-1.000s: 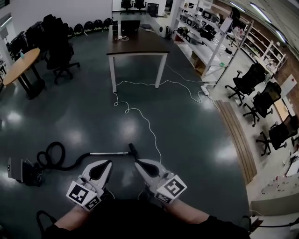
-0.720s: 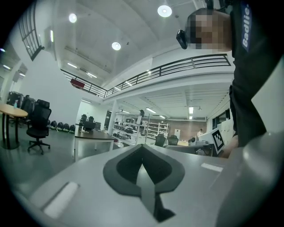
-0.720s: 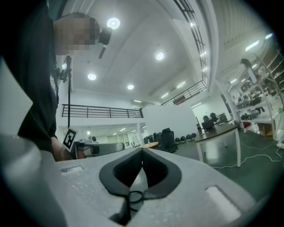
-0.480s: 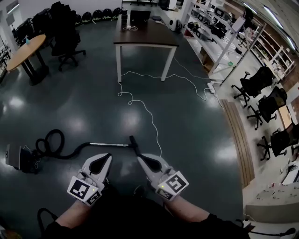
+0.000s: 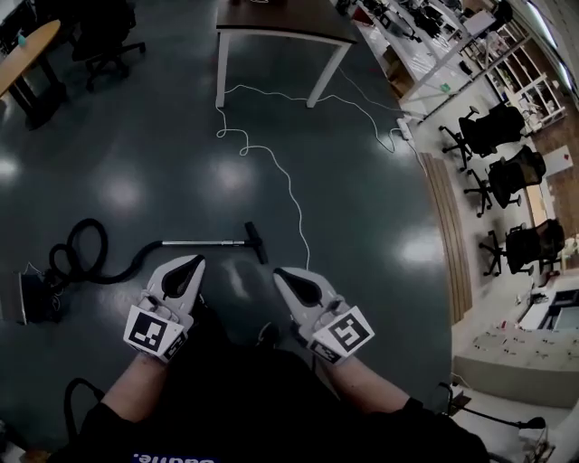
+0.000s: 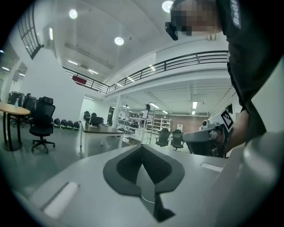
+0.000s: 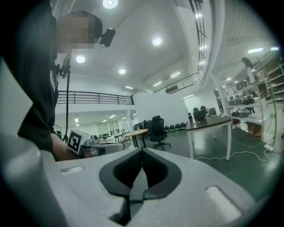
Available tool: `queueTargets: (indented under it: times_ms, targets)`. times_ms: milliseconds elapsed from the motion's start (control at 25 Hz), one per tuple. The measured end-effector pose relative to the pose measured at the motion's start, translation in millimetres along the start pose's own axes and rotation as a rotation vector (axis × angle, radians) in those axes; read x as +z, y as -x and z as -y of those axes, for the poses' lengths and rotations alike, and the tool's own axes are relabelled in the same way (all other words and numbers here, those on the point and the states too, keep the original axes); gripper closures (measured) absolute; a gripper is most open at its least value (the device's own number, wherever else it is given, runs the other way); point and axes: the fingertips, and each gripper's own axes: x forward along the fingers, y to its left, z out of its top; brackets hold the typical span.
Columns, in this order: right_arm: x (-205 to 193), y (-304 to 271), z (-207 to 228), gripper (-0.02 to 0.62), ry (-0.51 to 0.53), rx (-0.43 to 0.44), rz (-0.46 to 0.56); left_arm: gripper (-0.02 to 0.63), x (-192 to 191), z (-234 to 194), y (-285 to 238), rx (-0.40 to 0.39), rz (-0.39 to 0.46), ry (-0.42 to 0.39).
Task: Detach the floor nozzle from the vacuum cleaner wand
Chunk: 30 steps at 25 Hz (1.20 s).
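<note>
In the head view a vacuum cleaner lies on the dark floor: its body point(image 5: 32, 297) at far left, a coiled black hose point(image 5: 77, 249), a silver wand point(image 5: 194, 242) and a black floor nozzle point(image 5: 257, 241) at the wand's right end. My left gripper point(image 5: 194, 259) hovers just short of the wand, shut and holding nothing. My right gripper point(image 5: 279, 273) is below and right of the nozzle, also shut and empty. In both gripper views the jaws meet tip to tip point(image 6: 142, 145) point(image 7: 142, 149), pointing roughly level across the room; the vacuum is not seen there.
A white cable point(image 5: 280, 176) snakes over the floor from the dark-topped table point(image 5: 271, 23) towards the nozzle. Office chairs point(image 5: 493, 136) and shelving line the right side, a round table point(image 5: 23, 50) stands far left, and another black cable point(image 5: 77, 402) lies at bottom left.
The head camera has tipped further down and the person has stepped closer, so the table has slid up the frame. Both grippers have moved forward and down, still shut.
</note>
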Motion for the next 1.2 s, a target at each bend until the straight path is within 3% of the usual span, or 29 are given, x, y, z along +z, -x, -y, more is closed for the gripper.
queueTargets:
  times_ms: [280,480,800,1200]
  targets:
    - [-28.7,-58.4,21.2,0.594,0.003,-0.122,-0.082,0.604,-48.0,-93.4,-22.1,-0.017,-0.079,0.011]
    - [-69.7,-81.0,42.5,0.594,-0.002,-0.152,-0.151,0.604,-93.4,-112.7,-44.9,-0.064,-0.152,0.019]
    - [-149.3,-111.1,107.7,0.58,-0.091,-0.102,-0.252,0.563,-178.4,-124.9,-97.0,-0.126,-0.296,-0.083]
    - [-318.1,-143.1,201.0,0.556,-0.104,-0.091,-0.439,0.538,-301.9,-148.2,-174.8,-0.179,-0.383,-0.097]
